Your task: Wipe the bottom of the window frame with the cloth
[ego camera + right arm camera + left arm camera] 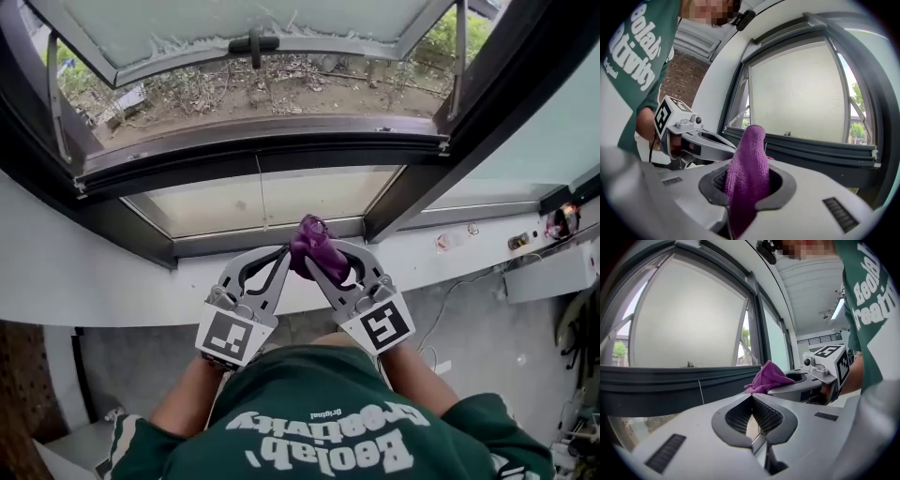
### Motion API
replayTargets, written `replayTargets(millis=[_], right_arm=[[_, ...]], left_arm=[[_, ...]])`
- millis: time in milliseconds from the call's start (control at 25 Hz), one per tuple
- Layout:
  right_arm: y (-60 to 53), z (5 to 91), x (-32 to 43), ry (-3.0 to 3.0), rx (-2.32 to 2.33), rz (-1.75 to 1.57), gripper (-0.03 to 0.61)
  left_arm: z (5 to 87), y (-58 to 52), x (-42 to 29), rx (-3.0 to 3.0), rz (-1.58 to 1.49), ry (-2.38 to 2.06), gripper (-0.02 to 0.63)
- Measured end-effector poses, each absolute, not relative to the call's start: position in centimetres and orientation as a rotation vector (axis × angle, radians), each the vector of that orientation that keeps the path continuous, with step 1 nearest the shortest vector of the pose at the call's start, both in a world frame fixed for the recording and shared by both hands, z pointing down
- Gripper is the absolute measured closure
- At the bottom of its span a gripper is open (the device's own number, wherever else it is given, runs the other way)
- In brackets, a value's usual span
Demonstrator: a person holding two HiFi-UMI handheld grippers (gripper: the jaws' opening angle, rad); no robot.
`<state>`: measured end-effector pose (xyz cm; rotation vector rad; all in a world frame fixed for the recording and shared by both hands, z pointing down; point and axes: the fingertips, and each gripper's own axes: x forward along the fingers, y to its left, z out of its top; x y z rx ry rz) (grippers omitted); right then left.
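My right gripper (748, 186) has its jaws pinched narrow on the purple microfibre cloth (749, 159), which stands up between the pads as a folded hump. My left gripper (751, 414) has its jaws pressed together at the tips with nothing between them. Both grippers hang inside the room, just below the dark window frame (262, 150) and not touching it. Their tips nearly meet, so the cloth sits at the left gripper's tip as well. The cloth is off the frame's bottom rail, in front of the fixed lower pane (267, 199) under that rail. Only the head view shows how the frame is laid out: the top-hung sash (234, 28) swung outward above it, its black handle (254, 43) at the middle, and bare ground with dry twigs (281, 89) beyond. It also shows the white ledge (103, 281) under the frame and my green sweatshirt (328, 422). The right gripper view alone shows a brick wall (686, 70) left of the frame. The left gripper view alone shows a ceiling light strip (837, 309) to the frame's right.
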<state>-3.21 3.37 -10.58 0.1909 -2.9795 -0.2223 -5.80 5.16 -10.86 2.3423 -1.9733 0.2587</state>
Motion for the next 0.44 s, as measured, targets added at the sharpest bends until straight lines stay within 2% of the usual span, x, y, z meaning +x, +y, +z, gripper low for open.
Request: replayTargets(millis=[440], right_arm=[[2.9,-10.5,-1.3,-2.981,0.237,-0.224,0.491]], left_arm=[[-11.1,3.8,-6.5,2.358,0.296,-1.951,0.604]])
